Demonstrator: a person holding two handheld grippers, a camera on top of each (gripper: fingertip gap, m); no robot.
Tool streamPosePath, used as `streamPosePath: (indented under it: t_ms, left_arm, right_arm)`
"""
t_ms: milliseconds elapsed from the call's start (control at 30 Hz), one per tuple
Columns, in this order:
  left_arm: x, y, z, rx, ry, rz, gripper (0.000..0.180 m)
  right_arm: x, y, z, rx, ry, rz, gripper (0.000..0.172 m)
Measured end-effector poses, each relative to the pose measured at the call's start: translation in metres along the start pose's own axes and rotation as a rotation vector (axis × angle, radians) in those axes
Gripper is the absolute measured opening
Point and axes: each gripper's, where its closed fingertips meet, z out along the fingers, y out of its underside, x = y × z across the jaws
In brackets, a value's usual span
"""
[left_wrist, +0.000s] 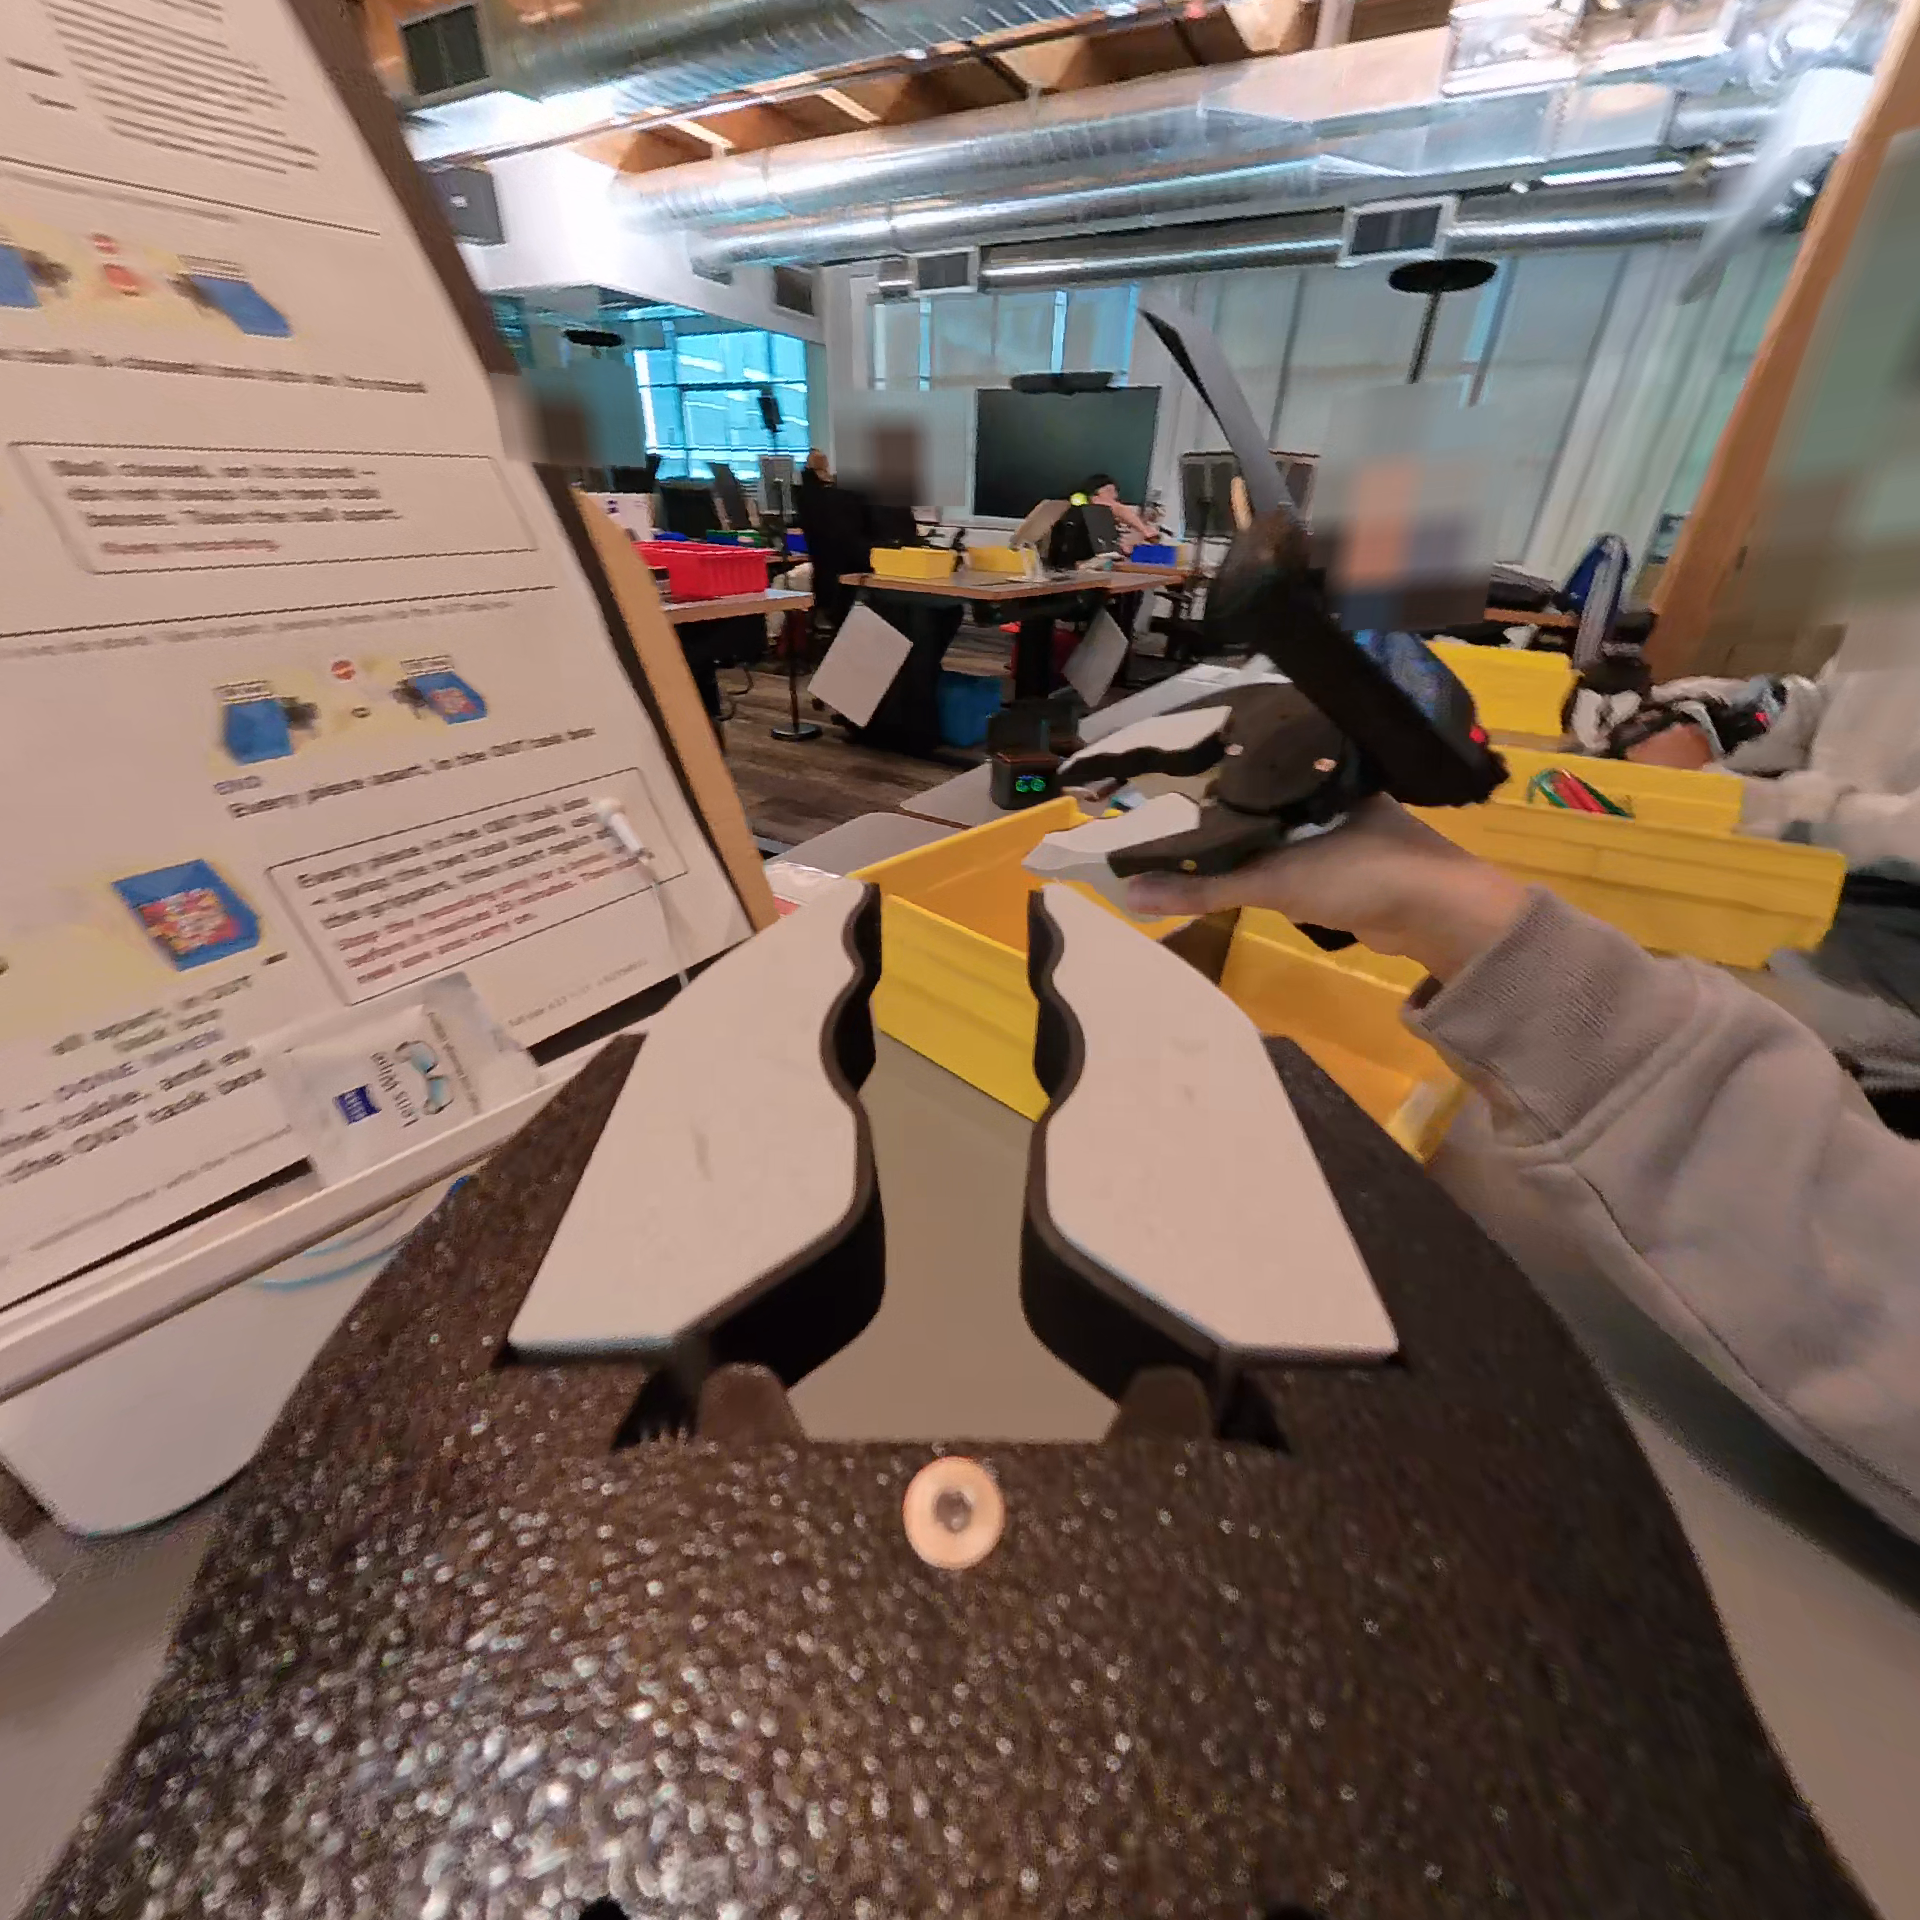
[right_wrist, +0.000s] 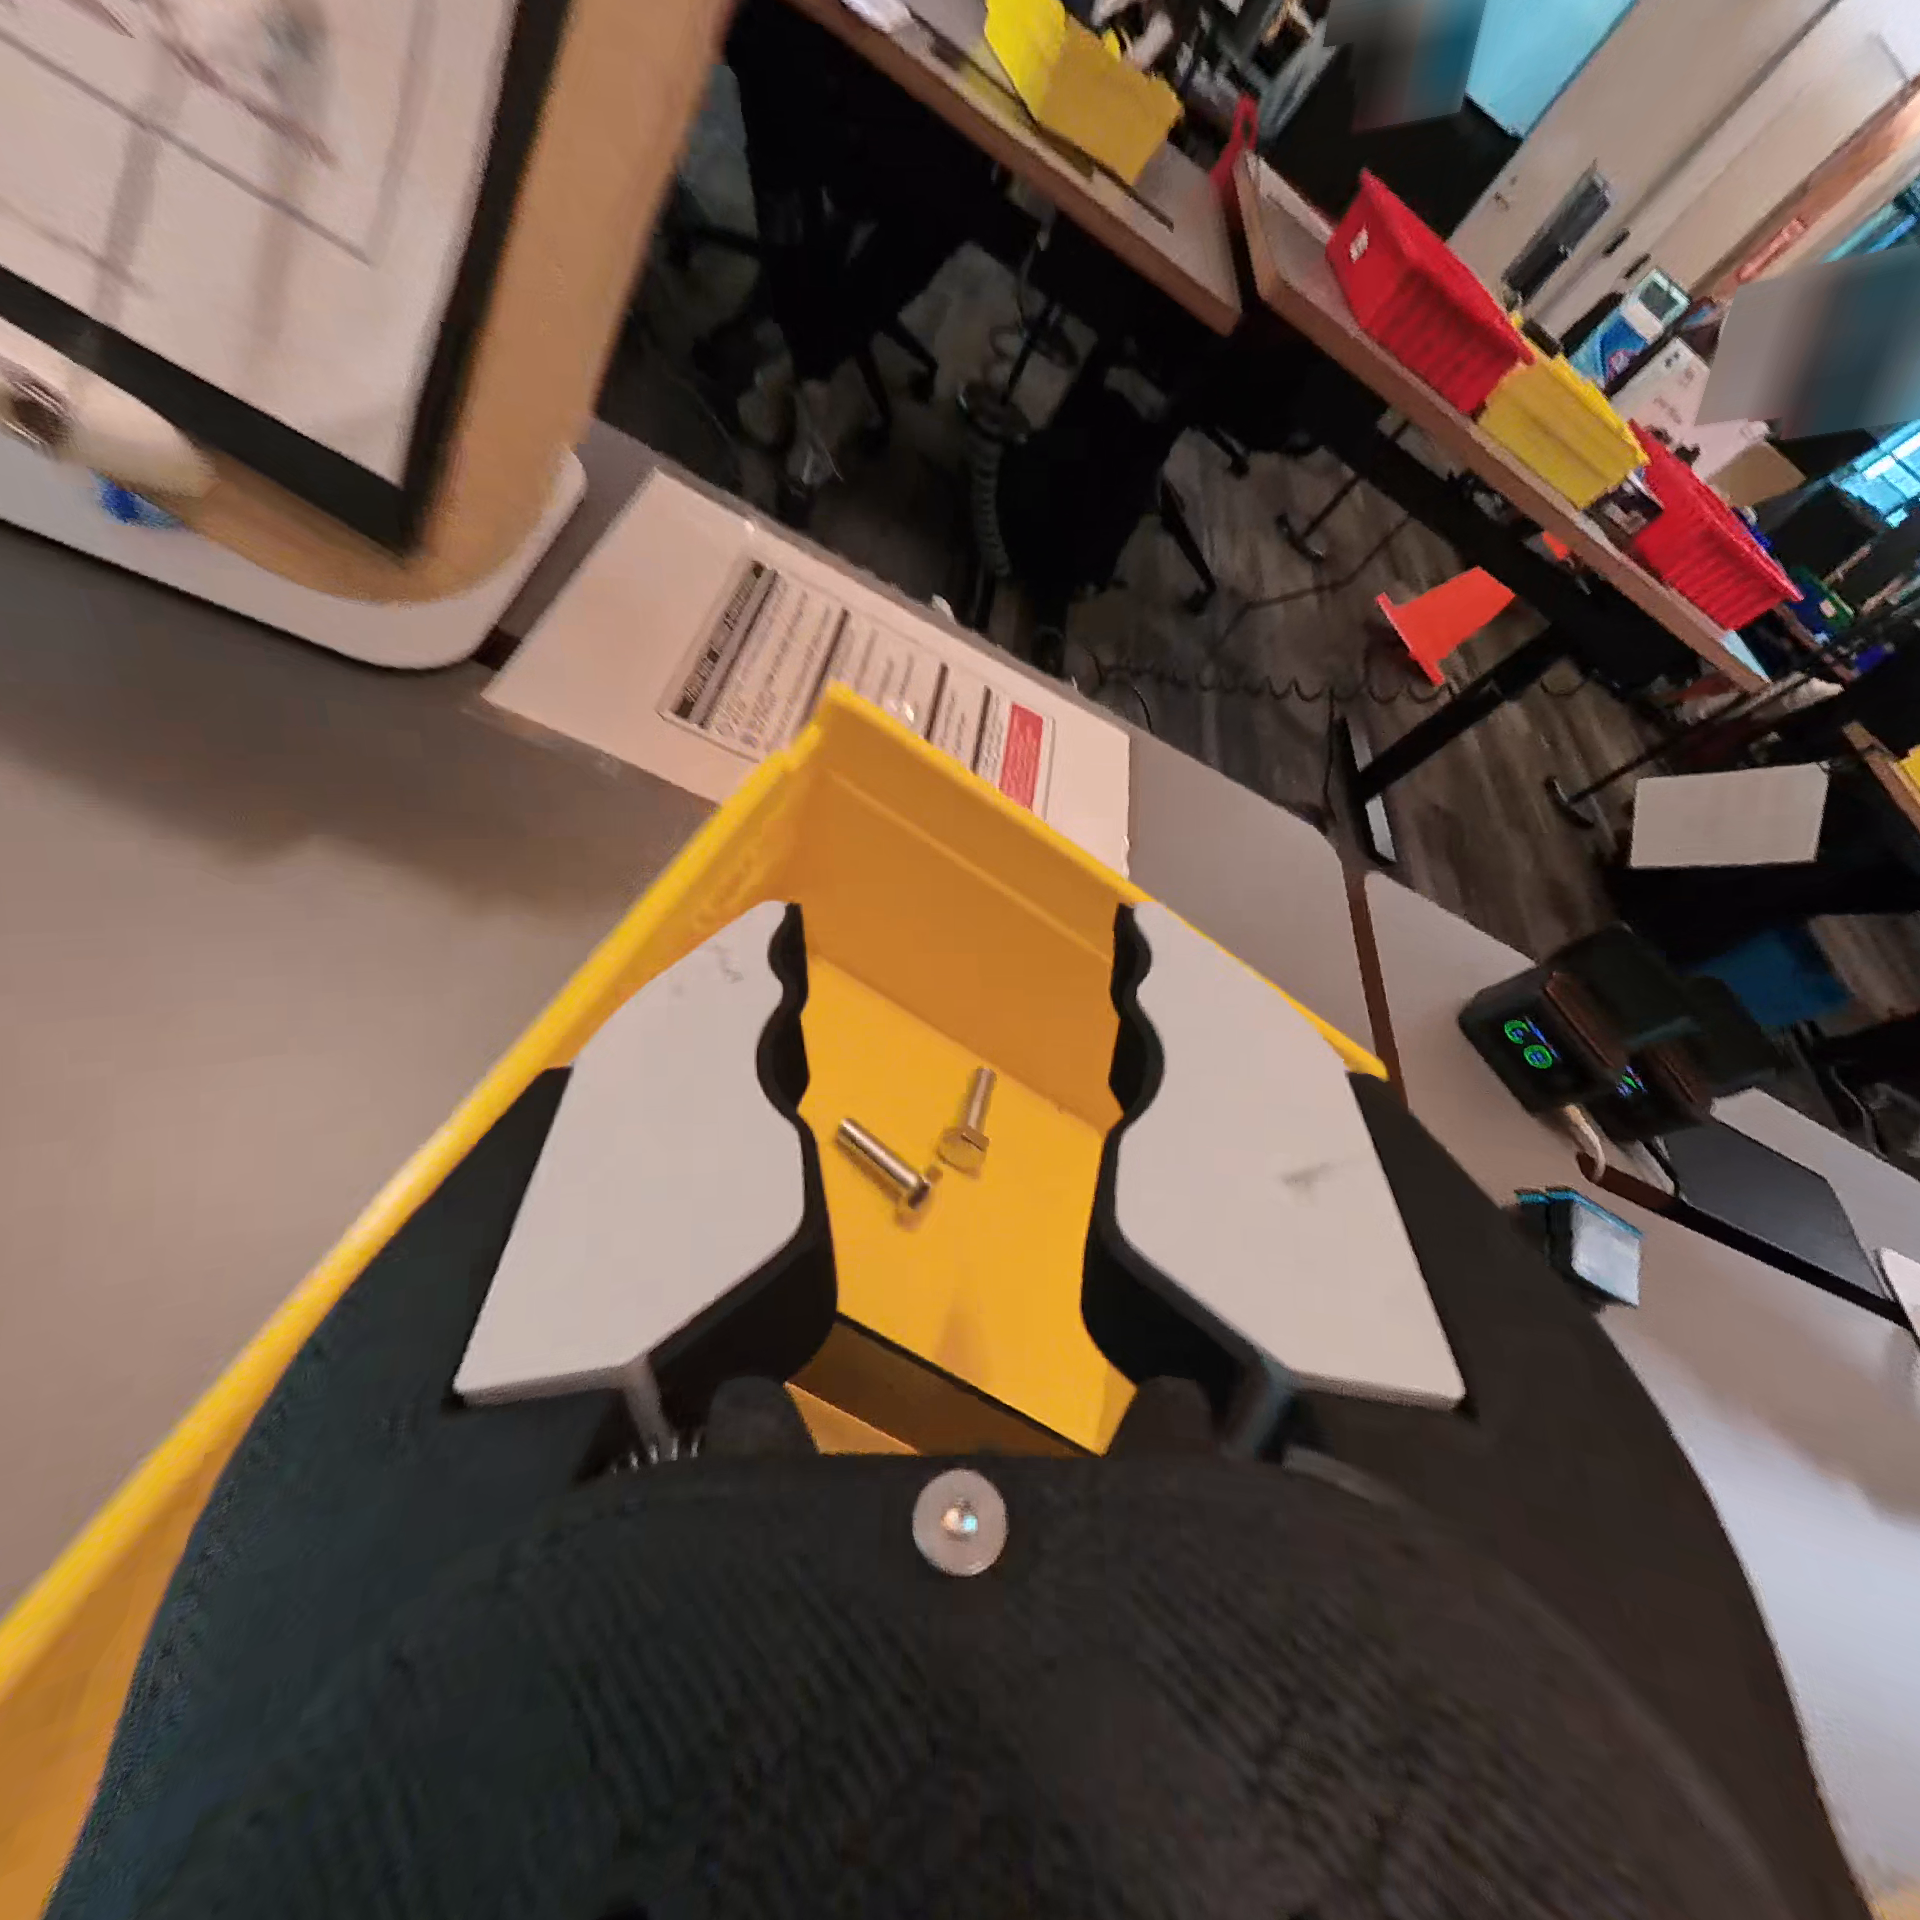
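Note:
My left gripper (left_wrist: 951, 914) is open with nothing between its fingers; the grey table and a yellow bin (left_wrist: 935, 997) show through the gap. In the left wrist view a hand holds my right gripper (left_wrist: 1049, 810) open above that bin. In the right wrist view my right gripper (right_wrist: 958, 935) is open and empty over the yellow bin (right_wrist: 665, 914). Two silver bolts (right_wrist: 881, 1162) (right_wrist: 971, 1122) lie side by side on the bin floor, below the gap between the fingers and clear of both.
A tilted instruction board (left_wrist: 260, 623) stands close on the left, with a white packet (left_wrist: 395, 1081) at its foot. More yellow bins (left_wrist: 1621, 873) lie to the right. A black device with green lights (right_wrist: 1527, 1039) and a printed sheet (right_wrist: 831, 665) sit near the table's far edge. There is about 25 centimeters between the tips of the two grippers.

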Motion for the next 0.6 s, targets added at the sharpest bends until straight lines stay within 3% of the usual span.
streamPosePath:
  t_ms: [167, 333, 400, 500, 600]
  left_arm:
    - [-0.026, -0.036, -0.043, -0.002, -0.212, -0.002, 0.031]
    - [-0.069, -0.044, -0.138, -0.108, -0.472, -0.067, 0.048]
    - [-0.091, -0.021, -0.180, -0.212, -0.536, -0.135, 0.046]
    - [-0.125, 0.044, -0.240, -0.481, -0.633, -0.314, 0.046]
    - [-0.138, 0.107, -0.278, -0.713, -0.665, -0.531, 0.046]
  right_arm:
    - [-0.041, -0.061, -0.029, 0.231, -0.210, 0.114, 0.060]
    - [-0.090, -0.102, -0.057, 0.367, -0.452, 0.176, 0.063]
    - [-0.097, -0.106, -0.060, 0.375, -0.453, 0.150, 0.064]
    - [-0.106, -0.107, -0.060, 0.366, -0.451, 0.103, 0.063]
    - [-0.114, -0.108, -0.059, 0.359, -0.467, 0.089, 0.064]
